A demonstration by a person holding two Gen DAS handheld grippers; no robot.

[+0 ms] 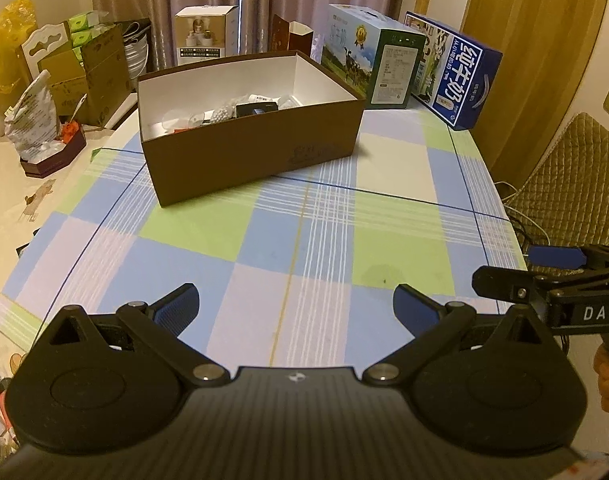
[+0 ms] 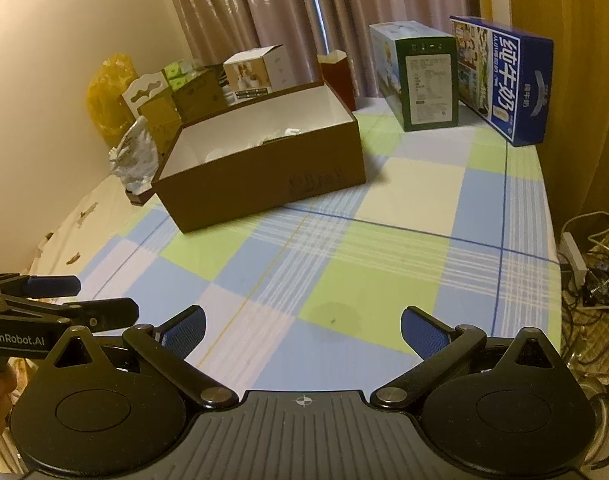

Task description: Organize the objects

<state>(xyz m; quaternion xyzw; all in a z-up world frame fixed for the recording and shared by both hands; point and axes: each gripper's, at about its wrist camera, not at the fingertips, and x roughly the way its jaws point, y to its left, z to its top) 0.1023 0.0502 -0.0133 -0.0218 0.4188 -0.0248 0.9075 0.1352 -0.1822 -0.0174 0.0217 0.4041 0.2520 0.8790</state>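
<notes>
Left tool (image 1: 294,306): blue pads spread wide apart, nothing between them; hovered low over the near end of the table (image 1: 264,240).
Right tool (image 2: 302,330): pads likewise apart and empty; held just beside the left one, both facing the box.
Brown box (image 1: 248,152): open top, white inside, sat toward the far middle of the checked cloth, turned at an angle to the table edge.
Box contents (image 1: 240,110): small white and dark items lay in a loose heap on the floor of the box; individual pieces too small to identify.
Cloth in front of box: no loose objects visible on it in either view.
Milk cartons (image 2: 500,80): green one and blue one stood behind and to the right of the box, apart from it.
Task status (judgement): collecting appeared complete or nearly so.
Risk: a reach into the box could catch the near wall and skid the light carton toward the clutter at far left.
Risk: heaped small items could slip from a pinch.
</notes>
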